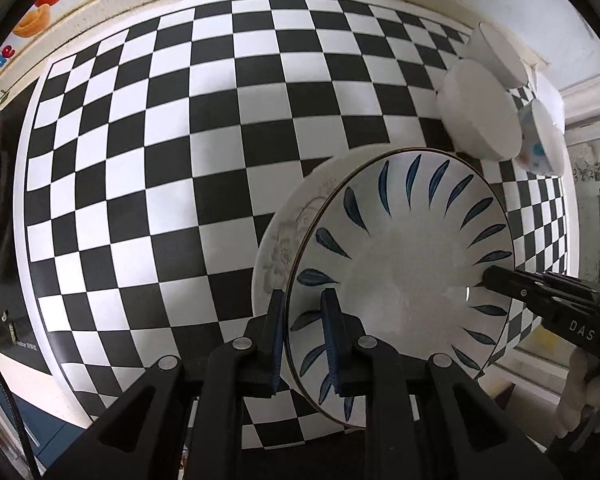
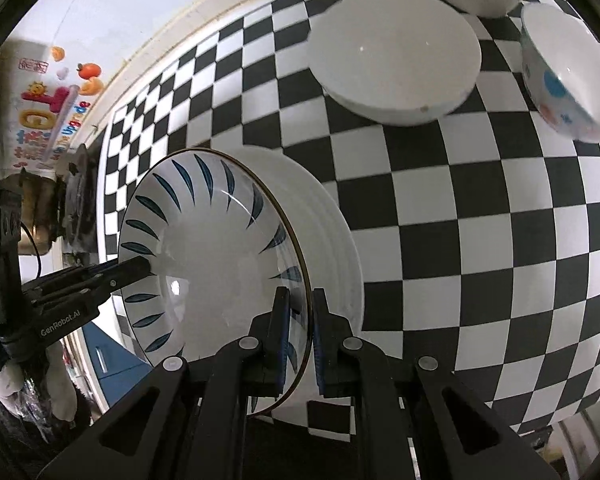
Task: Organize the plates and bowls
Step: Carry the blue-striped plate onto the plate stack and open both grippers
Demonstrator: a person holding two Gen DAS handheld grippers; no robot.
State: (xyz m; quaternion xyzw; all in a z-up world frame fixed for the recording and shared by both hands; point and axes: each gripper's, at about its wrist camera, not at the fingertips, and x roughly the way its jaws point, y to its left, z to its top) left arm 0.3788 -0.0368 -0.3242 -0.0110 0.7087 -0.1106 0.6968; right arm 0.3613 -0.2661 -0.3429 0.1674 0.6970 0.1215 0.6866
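Above the checkered tabletop point(image 1: 140, 160), the left gripper point(image 1: 304, 344) and right gripper point(image 2: 300, 340) each clamped opposite rims of the blue-leaf plate point(image 1: 400, 264) — stacked on a white plate point(image 2: 324, 216); level, synchronized lowering was advisable.

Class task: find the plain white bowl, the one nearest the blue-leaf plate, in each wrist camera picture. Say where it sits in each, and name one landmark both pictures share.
Left wrist view: the plain white bowl sits at the upper right, just above the blue-leaf plate.
Right wrist view: the same bowl lies top centre-right, above and right of the plate.
Shared landmark: the spotted bowl beside it on the checkered cloth.
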